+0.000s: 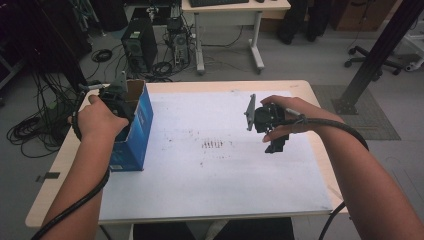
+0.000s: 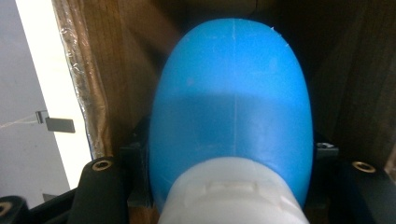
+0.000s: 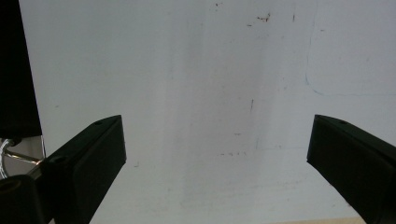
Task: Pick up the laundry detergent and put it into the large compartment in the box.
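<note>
While my left gripper [image 2: 231,205] has its jaws closed on the blue bottle [image 2: 231,107], I keep it inside the blue box [image 1: 136,125] at the surface's left edge, probably for packing. My right gripper [image 3: 217,154] hovers mid-surface [image 1: 210,170], jaws wide apart and empty, wrist turned inward.

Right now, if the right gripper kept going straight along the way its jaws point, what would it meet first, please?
Most likely the white sheet on the table: the right gripper, jaws wide apart, faces it with nothing between, though how far off is unclear.
</note>
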